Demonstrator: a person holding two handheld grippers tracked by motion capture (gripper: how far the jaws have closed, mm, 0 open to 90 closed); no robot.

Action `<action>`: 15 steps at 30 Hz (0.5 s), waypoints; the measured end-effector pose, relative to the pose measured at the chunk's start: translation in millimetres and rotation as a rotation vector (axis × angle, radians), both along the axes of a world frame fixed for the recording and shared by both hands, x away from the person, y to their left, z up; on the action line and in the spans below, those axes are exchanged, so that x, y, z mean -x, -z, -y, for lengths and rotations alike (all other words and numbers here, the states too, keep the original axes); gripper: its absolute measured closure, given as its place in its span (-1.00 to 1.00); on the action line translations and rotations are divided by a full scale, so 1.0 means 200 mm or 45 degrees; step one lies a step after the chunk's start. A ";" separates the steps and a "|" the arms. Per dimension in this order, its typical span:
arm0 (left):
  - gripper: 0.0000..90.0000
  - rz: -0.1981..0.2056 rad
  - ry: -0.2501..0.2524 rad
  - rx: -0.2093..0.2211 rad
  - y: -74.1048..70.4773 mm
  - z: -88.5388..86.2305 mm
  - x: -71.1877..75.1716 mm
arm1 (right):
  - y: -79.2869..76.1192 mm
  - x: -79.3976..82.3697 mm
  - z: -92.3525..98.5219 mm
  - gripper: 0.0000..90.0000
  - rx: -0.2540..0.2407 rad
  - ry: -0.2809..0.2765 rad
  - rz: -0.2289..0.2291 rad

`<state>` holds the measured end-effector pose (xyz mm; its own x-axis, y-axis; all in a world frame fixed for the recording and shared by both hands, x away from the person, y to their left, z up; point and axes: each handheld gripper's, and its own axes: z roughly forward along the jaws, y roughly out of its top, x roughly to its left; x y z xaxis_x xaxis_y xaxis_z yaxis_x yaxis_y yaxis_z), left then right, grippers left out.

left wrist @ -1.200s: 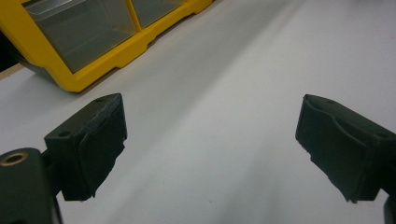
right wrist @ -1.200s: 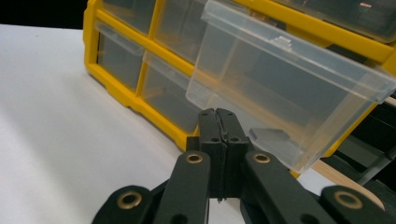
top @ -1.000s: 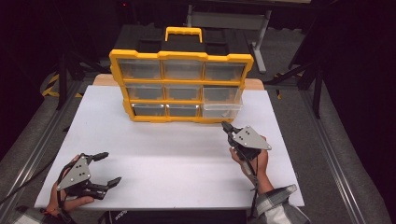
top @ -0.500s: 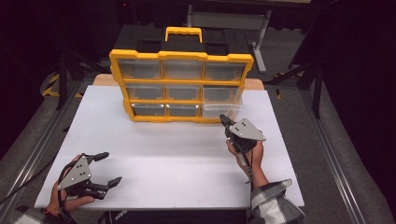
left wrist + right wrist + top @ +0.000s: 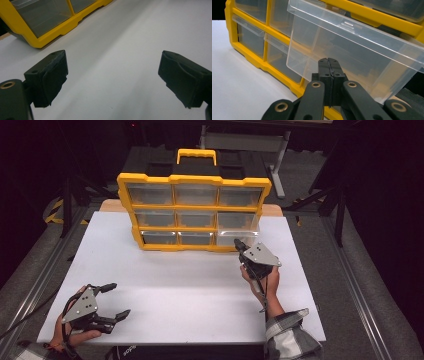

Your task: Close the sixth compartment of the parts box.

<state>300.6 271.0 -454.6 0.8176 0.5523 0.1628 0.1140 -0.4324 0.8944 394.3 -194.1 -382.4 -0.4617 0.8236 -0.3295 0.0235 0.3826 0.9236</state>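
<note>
On the white table: a yellow drawer cabinet, two hand-held grippers and one clear drawer pulled part of the way out.

Table (image 5: pixel 190 285): white and flat; it runs from the person's edge at the bottom of the high view to the cabinet at the far side.

Cabinet (image 5: pixel 195 180): yellow frame with a yellow carry handle on top; it stands upright at the far middle of the table; three rows of three clear drawers face the person.

Drawer (image 5: pixel 239 236): clear plastic, bottom row, right-hand end as the high view shows it; it sticks out of the frame toward the person while its neighbours sit flush; in the right gripper view its front wall (image 5: pixel 352 57) rises close ahead, tilted, with its top rim jutting forward.

Right gripper (image 5: pixel 240 245): held in the person's right hand, near the right side of the table; its tip points at the pulled-out drawer and sits right at the drawer's front; whether it touches the plastic I cannot tell; in the right gripper view (image 5: pixel 328 65) the two black jaws are pressed flat together with nothing between them.

Left gripper (image 5: pixel 116 300): held in the person's left hand at the near left corner of the table, well apart from the cabinet; in the left gripper view (image 5: pixel 112 75) its jaws stand wide apart over bare table and hold nothing; a corner of the cabinet shows at the upper left there.

Sleeve (image 5: pixel 290 335): checked cloth on the right forearm, at the bottom edge of the high view.
</note>
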 end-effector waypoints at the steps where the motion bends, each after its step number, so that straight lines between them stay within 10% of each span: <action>1: -0.78 0.001 0.000 0.000 0.00 0.00 0.00 | 0.00 0.00 0.00 1.00 0.004 0.001 0.000; 15: -0.78 -0.001 -0.001 0.008 0.00 0.00 0.00 | 0.00 -0.04 -0.02 1.00 -0.005 0.016 -0.002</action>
